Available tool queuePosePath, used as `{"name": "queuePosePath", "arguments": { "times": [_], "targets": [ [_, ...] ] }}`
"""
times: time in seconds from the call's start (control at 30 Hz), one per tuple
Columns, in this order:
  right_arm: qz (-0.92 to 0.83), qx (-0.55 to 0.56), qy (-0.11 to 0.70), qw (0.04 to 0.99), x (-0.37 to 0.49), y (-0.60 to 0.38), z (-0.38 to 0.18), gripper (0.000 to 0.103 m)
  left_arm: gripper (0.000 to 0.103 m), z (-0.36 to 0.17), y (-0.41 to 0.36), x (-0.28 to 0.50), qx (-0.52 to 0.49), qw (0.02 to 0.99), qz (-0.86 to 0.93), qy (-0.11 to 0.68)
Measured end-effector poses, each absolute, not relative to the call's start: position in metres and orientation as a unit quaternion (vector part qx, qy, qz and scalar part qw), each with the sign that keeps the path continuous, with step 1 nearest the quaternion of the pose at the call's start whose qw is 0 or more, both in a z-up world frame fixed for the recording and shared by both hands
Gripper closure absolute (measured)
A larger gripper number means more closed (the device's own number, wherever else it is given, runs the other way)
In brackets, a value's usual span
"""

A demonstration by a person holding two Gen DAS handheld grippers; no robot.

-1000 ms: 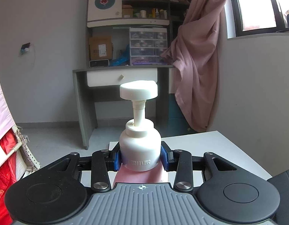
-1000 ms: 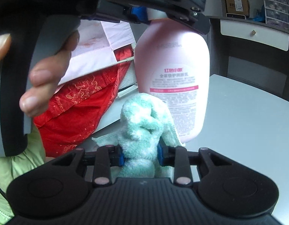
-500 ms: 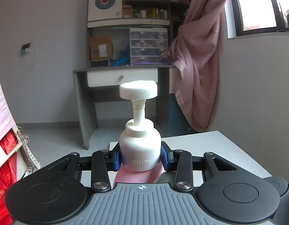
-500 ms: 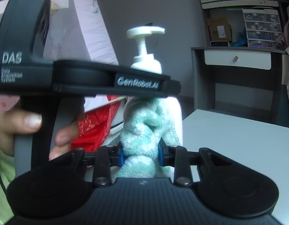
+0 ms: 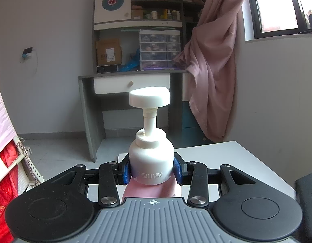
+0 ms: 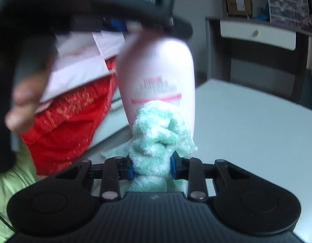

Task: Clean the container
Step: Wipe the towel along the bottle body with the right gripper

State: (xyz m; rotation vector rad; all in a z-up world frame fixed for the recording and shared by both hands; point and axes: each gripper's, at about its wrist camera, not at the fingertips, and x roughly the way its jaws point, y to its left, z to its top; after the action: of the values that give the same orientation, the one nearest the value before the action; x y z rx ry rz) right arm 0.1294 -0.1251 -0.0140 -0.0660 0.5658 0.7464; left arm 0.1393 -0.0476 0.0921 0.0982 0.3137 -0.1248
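My left gripper (image 5: 152, 171) is shut on the white collar of a pink pump bottle (image 5: 151, 162) and holds it upright above the white table (image 5: 226, 158). In the right wrist view the bottle's pink body (image 6: 158, 77) hangs below the left gripper's dark body (image 6: 75, 6). My right gripper (image 6: 151, 167) is shut on a bunched green-and-white cloth (image 6: 156, 133), pressed against the lower front of the bottle. The view is blurred.
A grey desk with a white drawer (image 5: 131, 84) and shelves stands behind the table. A pink curtain (image 5: 212, 60) hangs at the right. Red fabric (image 6: 65, 121) lies left of the table edge. A hand (image 6: 24, 105) holds the left gripper.
The right gripper with the cloth has moved down the bottle, from high up near the pump to the lower label. The left gripper holds the bottle almost still.
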Motion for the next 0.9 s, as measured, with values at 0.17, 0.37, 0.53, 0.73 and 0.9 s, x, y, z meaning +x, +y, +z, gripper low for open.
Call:
{"name": "queuePosePath", "arguments": {
  "times": [0.17,0.37,0.53,0.73,0.9],
  "targets": [
    [0.356,-0.029,0.266,0.895,0.129,-0.127,-0.010,0.072,0.061,0.091,-0.046,0.138,0.049,0.985,-0.062,0.156],
    [0.353,-0.010,0.225,0.908,0.121,-0.137,0.004,0.072,0.061,0.090,-0.044,0.138,0.049,0.985,-0.062,0.155],
    [0.347,0.017,0.196,0.917,0.119,-0.147,0.015,0.072,0.061,0.089,-0.042,0.137,0.051,0.985,-0.063,0.155],
    [0.344,0.023,0.187,0.920,0.124,-0.147,0.015,0.072,0.061,0.090,-0.039,0.136,0.052,0.985,-0.064,0.155],
    [0.339,0.005,0.227,0.913,0.134,-0.139,0.000,0.072,0.061,0.090,-0.040,0.136,0.052,0.985,-0.064,0.155]
  ]
}}
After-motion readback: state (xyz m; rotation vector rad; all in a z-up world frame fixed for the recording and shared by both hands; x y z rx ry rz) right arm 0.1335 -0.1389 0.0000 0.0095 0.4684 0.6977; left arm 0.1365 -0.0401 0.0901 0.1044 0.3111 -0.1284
